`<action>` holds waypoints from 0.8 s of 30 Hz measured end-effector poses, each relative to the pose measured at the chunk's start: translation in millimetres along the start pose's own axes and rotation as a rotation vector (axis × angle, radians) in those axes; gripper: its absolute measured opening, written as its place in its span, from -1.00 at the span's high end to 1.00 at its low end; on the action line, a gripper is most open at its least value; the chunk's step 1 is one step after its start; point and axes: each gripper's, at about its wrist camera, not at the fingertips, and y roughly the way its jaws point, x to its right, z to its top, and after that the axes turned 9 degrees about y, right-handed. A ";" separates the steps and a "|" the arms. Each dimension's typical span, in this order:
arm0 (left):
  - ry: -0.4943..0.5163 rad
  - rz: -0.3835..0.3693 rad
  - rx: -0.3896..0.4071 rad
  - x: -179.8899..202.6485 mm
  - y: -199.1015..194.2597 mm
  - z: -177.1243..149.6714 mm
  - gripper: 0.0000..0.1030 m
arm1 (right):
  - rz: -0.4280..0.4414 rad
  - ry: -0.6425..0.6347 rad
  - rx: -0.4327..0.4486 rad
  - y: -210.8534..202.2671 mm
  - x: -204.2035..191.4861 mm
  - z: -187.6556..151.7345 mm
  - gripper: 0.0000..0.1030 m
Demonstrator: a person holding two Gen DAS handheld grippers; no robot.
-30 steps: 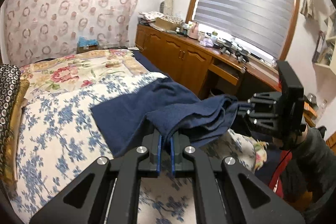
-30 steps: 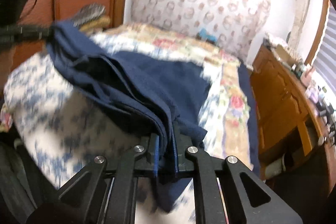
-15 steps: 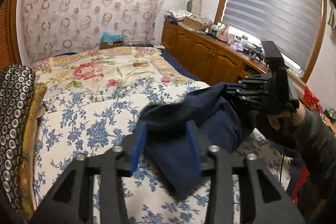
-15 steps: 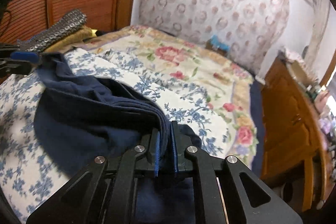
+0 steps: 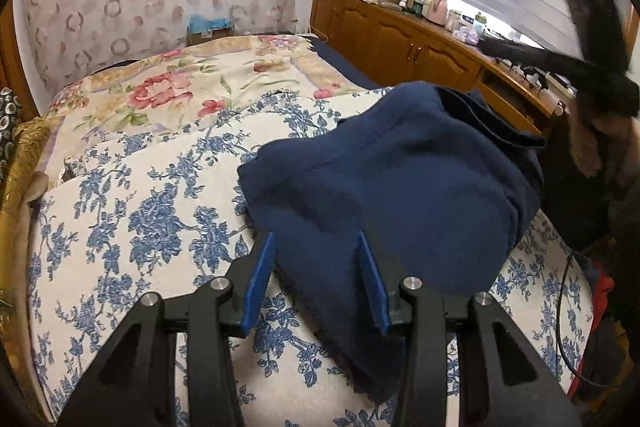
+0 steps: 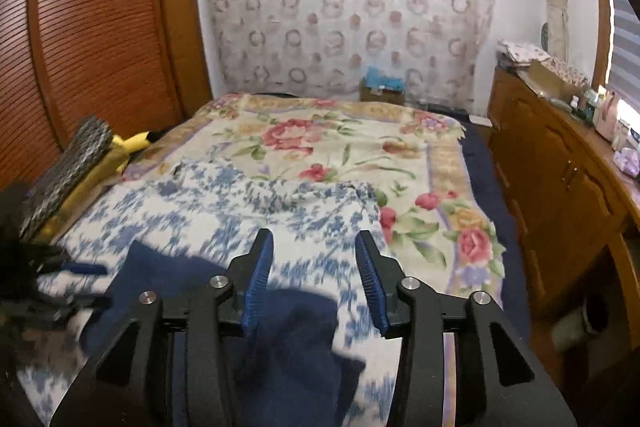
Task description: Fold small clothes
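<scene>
Already folded over, the navy garment (image 5: 400, 187) lies bunched on the bed (image 5: 132, 227); left tongs (image 5: 318, 275) and right tongs (image 6: 316, 277) gape empty, so tidying likely remains.

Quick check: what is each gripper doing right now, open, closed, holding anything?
Left gripper: open, holding nothing; the navy garment lies on the bed.
Right gripper: open, holding nothing.

Both the left tongs (image 5: 316, 275) and right tongs (image 6: 316, 275) have let go, dropping the navy garment (image 5: 400, 187) bunched on the bed.
</scene>
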 end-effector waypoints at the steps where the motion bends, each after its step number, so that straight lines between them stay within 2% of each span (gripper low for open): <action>1: 0.001 0.001 -0.005 0.0 2.5 -0.6 0.19 | 0.012 -0.005 -0.010 -6.8 -1.3 -7.2 0.09; 6: 0.001 0.004 -0.039 -0.6 15.1 -5.3 0.19 | 0.023 -0.066 -0.093 -20.6 -19.0 -42.7 0.03; 10: 0.008 0.008 -0.050 0.8 21.7 -8.2 0.03 | 0.042 -0.098 -0.140 -22.7 -32.3 -65.9 0.01; 14: -0.023 -0.009 -0.047 -4.8 24.5 -11.6 -0.14 | 0.009 -0.155 -0.190 -11.6 -32.2 -79.6 0.02; 16: -0.025 -0.017 -0.039 -5.6 24.1 -12.8 -0.14 | 0.009 -0.149 -0.200 -5.3 -25.7 -77.0 0.19; 18: -0.018 -0.010 -0.029 -5.1 23.8 -14.3 -0.15 | 0.037 -0.141 -0.193 -1.2 -18.3 -70.1 0.79; 19: -0.015 -0.006 -0.022 -4.2 23.5 -15.2 -0.15 | 0.028 -0.137 -0.174 0.8 -14.3 -64.0 0.91; 22: -0.016 -0.011 -0.011 -5.6 23.1 -16.0 -0.16 | -0.155 -0.099 -0.054 5.4 8.6 -39.4 0.95; 24: -0.016 -0.014 -0.012 -7.7 22.8 -16.5 -0.16 | -0.236 -0.026 -0.037 8.7 26.2 -27.2 0.93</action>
